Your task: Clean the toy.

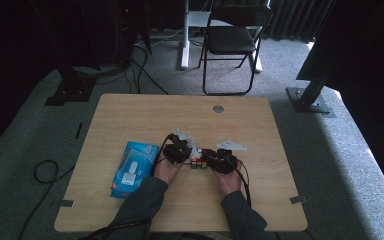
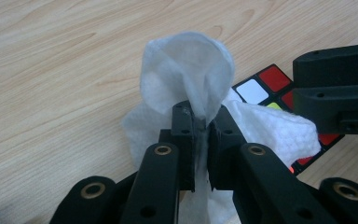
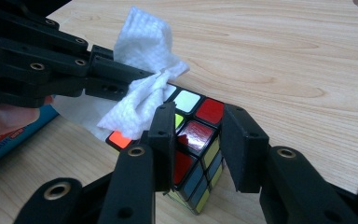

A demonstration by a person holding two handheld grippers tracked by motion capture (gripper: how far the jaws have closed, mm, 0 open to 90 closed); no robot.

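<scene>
The left hand-held gripper (image 2: 200,123) pinches a white wipe (image 2: 186,70) between its pressed-together jaws, and the wipe lies draped over the top of the cube (image 2: 272,84). The right hand-held gripper (image 3: 198,130) clamps the cube (image 3: 198,140) by its sides, holding it on the desk (image 1: 130,115) near the front middle. A blue wipe pack (image 1: 132,167) lies on the desk just left of the left hand (image 1: 167,170).
</scene>
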